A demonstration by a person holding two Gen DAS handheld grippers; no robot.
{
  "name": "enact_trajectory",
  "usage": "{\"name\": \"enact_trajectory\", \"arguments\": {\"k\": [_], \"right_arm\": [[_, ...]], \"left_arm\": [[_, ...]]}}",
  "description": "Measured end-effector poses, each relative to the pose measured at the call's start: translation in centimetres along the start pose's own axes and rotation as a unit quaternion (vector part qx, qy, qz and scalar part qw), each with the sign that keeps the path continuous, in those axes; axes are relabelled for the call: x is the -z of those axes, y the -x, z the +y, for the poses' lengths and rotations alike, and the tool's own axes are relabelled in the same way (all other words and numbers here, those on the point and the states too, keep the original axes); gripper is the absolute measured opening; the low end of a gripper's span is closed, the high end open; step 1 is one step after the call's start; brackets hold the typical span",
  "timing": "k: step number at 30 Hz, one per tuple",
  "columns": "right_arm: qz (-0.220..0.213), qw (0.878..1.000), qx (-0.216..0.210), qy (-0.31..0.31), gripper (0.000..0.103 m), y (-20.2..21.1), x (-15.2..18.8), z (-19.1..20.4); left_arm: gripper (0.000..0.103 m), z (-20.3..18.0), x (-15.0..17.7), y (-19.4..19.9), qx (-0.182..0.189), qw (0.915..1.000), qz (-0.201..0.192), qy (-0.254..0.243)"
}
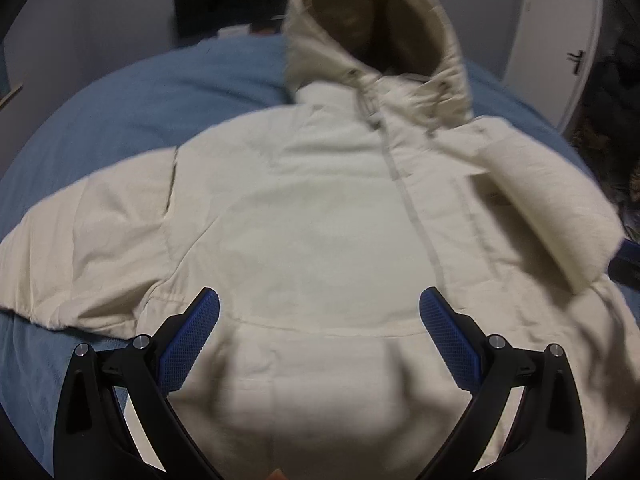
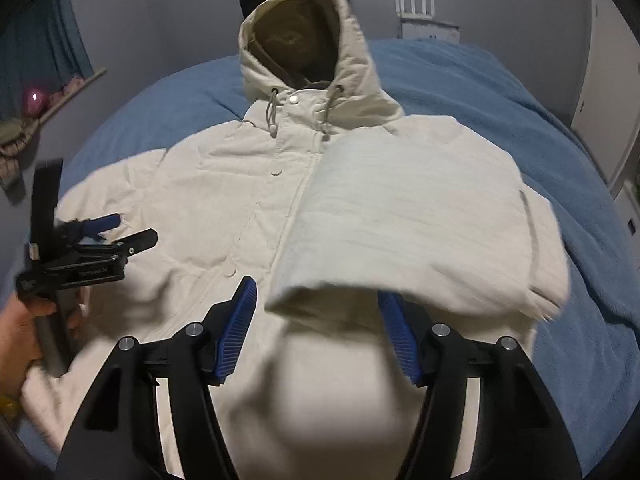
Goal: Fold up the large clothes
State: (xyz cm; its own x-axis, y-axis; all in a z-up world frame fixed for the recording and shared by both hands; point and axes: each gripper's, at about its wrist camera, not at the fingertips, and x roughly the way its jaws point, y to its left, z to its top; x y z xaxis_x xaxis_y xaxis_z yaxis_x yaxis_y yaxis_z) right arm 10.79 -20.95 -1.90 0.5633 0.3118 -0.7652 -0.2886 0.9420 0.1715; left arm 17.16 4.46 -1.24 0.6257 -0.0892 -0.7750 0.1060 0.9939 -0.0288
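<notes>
I'm working over a bed covered in a blue blanket, which fills most of both wrist views. Behind it the walls are grey; a dark screen stands beyond the far edge of the bed, and a white door with a black handle is off to the right in the left wrist view. From the right wrist I can see a teal curtain at the far left, a shelf below it carrying a pink round object, and a small white rack against the back wall.

Nothing blocks my view of the garment except my own fingers low in each frame. The cream hooded jacket lies front up on the blanket, hood pointing away from me, drawstrings hanging at the collar. One sleeve is folded across the chest, its cuff end lifted and blurred; the other sleeve lies stretched out to the left.

My left gripper hovers above the lower front of the jacket, jaws spread wide with nothing between them. My right gripper is also spread apart, just below the cuff of the folded sleeve, whose edge overlaps one blue pad; I can't tell whether it touches
</notes>
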Motion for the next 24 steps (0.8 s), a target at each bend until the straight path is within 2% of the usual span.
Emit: {"name": "enact_trajectory", "arguments": {"k": [3, 7, 13, 15, 18, 20, 22, 24], "right_arm": [[-0.021, 0.999, 0.017, -0.032, 0.074, 2.9, -0.5, -3.2], [-0.073, 0.992, 0.042, -0.089, 0.076, 5.9, -1.2, -7.3], [-0.095, 0.981, 0.104, -0.132, 0.078, 6.9, -1.8, -12.0], [-0.1, 0.976, 0.105, -0.164, 0.078, 7.1, -1.7, -13.8], [-0.101, 0.968, 0.069, -0.218, 0.078, 7.4, -1.3, -16.0], [-0.105, 0.966, 0.068, -0.224, 0.078, 7.4, -1.2, -16.5], [-0.112, 0.966, 0.078, -0.221, 0.078, 7.7, -1.2, -16.8], [-0.114, 0.965, 0.08, -0.223, 0.078, 7.7, -1.2, -17.1]], "left_arm": [[0.097, -2.2, -0.3, 1.3, 0.026, 0.9993, -0.017, -0.02], [0.097, -6.4, -0.9, 2.0, 0.071, 0.9958, -0.011, -0.057], [0.097, -15.1, -1.7, 1.7, 0.126, 0.982, -0.002, -0.14], [0.097, -17.5, -1.7, 1.1, 0.133, 0.9781, 0.0, -0.159], [0.096, -21.0, -1.5, -0.1, 0.138, 0.9723, 0.001, -0.189], [0.096, -23.0, -1.3, -0.9, 0.145, 0.9684, 0.009, -0.203], [0.088, -24.6, -1.0, -1.6, 0.143, 0.9644, 0.016, -0.222], [0.082, -25.9, -0.4, -2.3, 0.12, 0.9606, 0.014, -0.25]]}}
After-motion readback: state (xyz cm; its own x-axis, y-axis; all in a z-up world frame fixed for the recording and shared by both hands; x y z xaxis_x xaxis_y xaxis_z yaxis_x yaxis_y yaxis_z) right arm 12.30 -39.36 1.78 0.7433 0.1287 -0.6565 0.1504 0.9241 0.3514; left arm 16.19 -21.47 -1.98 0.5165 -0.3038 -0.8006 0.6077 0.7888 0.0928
